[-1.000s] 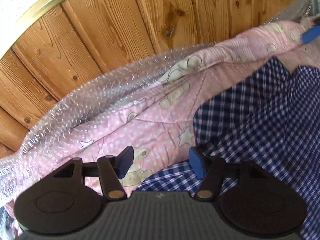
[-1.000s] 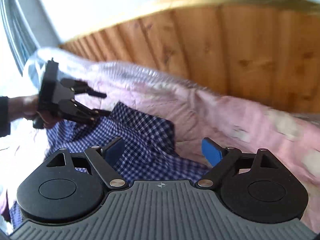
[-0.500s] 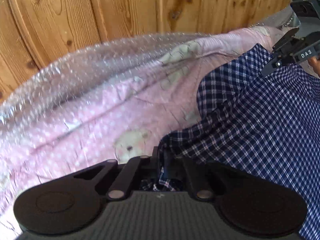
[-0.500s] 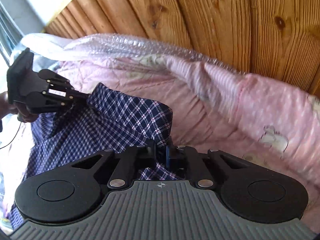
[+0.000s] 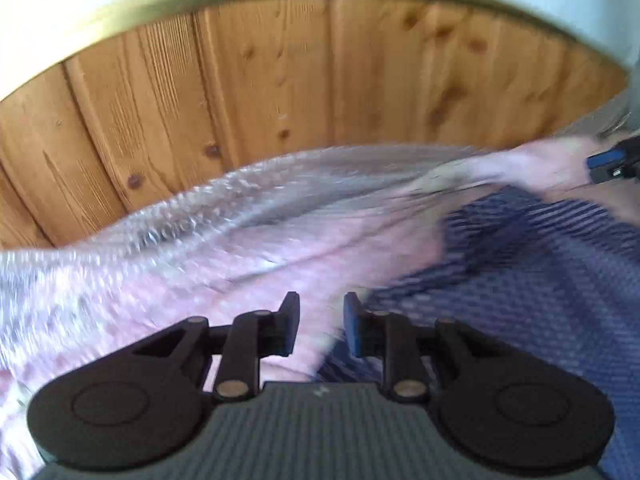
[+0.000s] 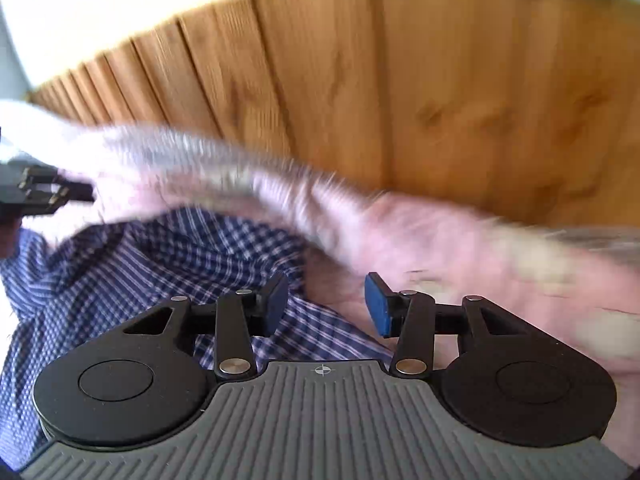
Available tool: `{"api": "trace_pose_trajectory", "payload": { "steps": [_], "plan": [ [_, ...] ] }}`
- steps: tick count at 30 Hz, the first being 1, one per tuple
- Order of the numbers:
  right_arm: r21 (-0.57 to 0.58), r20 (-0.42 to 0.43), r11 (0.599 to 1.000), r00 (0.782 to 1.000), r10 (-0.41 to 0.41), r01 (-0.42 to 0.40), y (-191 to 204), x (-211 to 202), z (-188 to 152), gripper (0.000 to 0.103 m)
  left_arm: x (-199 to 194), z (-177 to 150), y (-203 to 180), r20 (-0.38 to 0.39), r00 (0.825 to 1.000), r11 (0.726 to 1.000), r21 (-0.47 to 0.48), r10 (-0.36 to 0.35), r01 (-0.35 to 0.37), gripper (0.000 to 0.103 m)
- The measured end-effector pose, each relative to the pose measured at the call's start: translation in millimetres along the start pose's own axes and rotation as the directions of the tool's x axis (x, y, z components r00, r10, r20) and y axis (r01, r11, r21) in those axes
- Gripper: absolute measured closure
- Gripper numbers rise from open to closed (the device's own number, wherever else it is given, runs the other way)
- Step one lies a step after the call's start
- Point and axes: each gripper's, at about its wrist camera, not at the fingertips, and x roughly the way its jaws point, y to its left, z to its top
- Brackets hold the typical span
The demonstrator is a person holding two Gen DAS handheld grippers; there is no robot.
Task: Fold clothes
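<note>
With both tools' jaws just opened and parted on nothing, left tool (image 5: 321, 322) and right tool (image 6: 326, 304), lift clear of the checked shirt (image 6: 168, 268) lying rumpled on the pink quilt (image 5: 224, 276), then regrip at opposite edges before folding.

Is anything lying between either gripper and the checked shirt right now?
Nothing visible. The left gripper and right gripper, jaws just reopened and empty, hang directly over the checked shirt's edge on the pink quilt. Motion blur hides fine detail.
</note>
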Motion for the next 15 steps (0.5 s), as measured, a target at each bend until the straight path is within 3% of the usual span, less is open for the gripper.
{"api": "trace_pose_trajectory", "payload": {
  "steps": [1, 3, 4, 6, 7, 8, 10, 12, 14, 15],
  "plan": [
    [-0.003, -0.011, 1.000, 1.000, 0.020, -0.020, 0.8, -12.0, -11.7, 0.057, -10.7, -7.4, -3.3, 0.008, 0.999, 0.999, -0.009, -0.041, 0.041, 0.079],
    [-0.044, -0.115, 0.999, 0.993, 0.014, -0.019, 0.7, -11.5, -43.2, 0.061, 2.8, -30.6, -10.9, -0.081, 0.996, 0.998, 0.044, -0.040, 0.043, 0.078],
    [-0.066, -0.174, 0.998, 0.985, -0.018, 0.007, -3.3, -5.8, -59.8, 0.062, 14.8, -42.3, -11.5, -0.135, 0.991, 0.997, 0.075, -0.002, 0.012, 0.079],
    [-0.088, -0.252, 0.991, 0.961, -0.116, 0.097, -24.6, 0.7, -87.5, 0.066, 19.2, -54.1, 1.3, -0.122, 0.992, 0.999, 0.045, -0.013, 0.018, 0.080],
    [-0.088, -0.242, 0.988, 0.959, -0.146, 0.128, -37.2, -3.6, -94.9, 0.069, 18.0, -53.5, 9.2, -0.120, 0.993, 1.000, 0.012, 0.009, -0.008, 0.080],
    [-0.079, -0.217, 0.986, 0.962, -0.163, 0.149, -49.1, -9.7, -100.1, 0.072, 18.9, -53.0, 13.3, -0.121, 0.989, 0.996, 0.024, 0.085, -0.083, 0.083],
    [-0.056, -0.207, 0.973, 0.951, -0.229, 0.222, -69.5, -17.3, -102.0, 0.070, 17.4, -53.3, 22.2, -0.124, 0.981, 0.988, 0.033, 0.151, -0.148, 0.082],
    [-0.041, -0.224, 0.959, 0.933, -0.283, 0.282, -79.9, -22.2, -99.9, 0.070, 12.5, -50.9, 27.6, -0.142, 0.955, 0.965, 0.018, 0.261, -0.261, 0.083],
    [-0.045, -0.203, 0.942, 0.920, -0.335, 0.333, -75.1, -35.7, -93.2, 0.067, -11.2, -47.4, 19.9, -0.101, 0.963, 0.968, -0.007, 0.248, -0.250, 0.083],
    [-0.029, -0.162, 0.946, 0.932, -0.323, 0.323, -65.5, -47.4, -88.9, 0.067, -27.2, -45.1, 11.4, -0.069, 0.972, 0.974, -0.020, 0.223, -0.225, 0.083]
  ]
}}
